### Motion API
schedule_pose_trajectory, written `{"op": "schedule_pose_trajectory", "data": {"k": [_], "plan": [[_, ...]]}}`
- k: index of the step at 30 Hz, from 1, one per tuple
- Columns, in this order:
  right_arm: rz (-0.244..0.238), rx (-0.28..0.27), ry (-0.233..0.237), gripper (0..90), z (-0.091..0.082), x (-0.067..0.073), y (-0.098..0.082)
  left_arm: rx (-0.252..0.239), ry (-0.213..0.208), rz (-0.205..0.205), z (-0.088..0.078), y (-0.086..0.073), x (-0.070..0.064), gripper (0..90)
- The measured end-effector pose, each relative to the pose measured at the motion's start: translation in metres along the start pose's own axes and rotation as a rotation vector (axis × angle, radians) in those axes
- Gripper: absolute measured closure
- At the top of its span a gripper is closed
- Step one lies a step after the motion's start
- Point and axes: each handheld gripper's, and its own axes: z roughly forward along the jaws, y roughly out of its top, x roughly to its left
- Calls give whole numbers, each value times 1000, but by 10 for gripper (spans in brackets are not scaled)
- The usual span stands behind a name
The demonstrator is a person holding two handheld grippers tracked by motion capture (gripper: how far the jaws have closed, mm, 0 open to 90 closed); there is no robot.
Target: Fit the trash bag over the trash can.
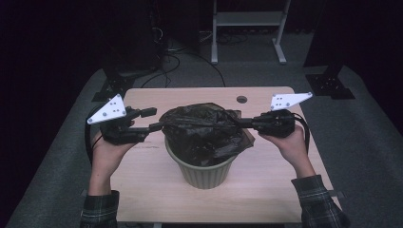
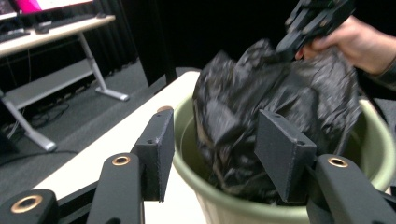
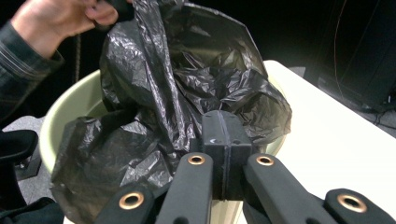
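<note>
Your right gripper [image 3: 223, 154] pinches a thin, crinkly black bin bag [image 1: 204, 130] bunched over a ribbed pale green bin [image 1: 205, 173] at the counter's [image 1: 266, 190] middle. Your left gripper [image 2: 210, 154] stands spread, off the film. The bag looks light, limp and slippery: take its rim edge.

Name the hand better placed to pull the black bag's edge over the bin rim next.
Right, probably. The right gripper has its fingers shut on the black bag, at the green bin rim. The left gripper has open fingers straddling the rim, gripping nothing, and must regrasp first.
</note>
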Motion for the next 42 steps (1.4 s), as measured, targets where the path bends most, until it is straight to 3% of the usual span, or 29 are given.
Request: {"op": "schedule_pose_trajectory", "data": {"k": [5, 11, 22, 25, 28, 29, 30, 31, 33, 42], "plan": [[-9, -2, 20, 900, 6, 2, 0, -8, -6, 30, 9, 21, 1, 461], [-15, -7, 38, 900, 10, 4, 0, 20, -39, 48, 38, 39, 2, 450], [-21, -24, 55, 900, 13, 6, 3, 130, -88, 25, 94, 39, 13, 449], [-20, -27, 57, 900, 13, 6, 4, 176, -97, 17, 103, 36, 14, 531], [-25, -28, 59, 900, 12, 7, 5, 191, -106, 14, 105, 35, 14, 727], [-25, -28, 59, 900, 12, 7, 5, 201, -111, 14, 105, 33, 14, 727], [-26, -26, 57, 900, 11, 8, 5, 212, -98, 23, 104, 31, 15, 866], [-25, -25, 55, 900, 10, 9, 5, 212, -98, 23, 104, 31, 15, 893], [-29, -25, 46, 900, 5, 10, 5, 186, -57, 8, 93, 28, 19, 897], [-26, 8, 2, 900, -17, 20, -4, 143, -1, -37, 54, 13, 27, 896]]}}
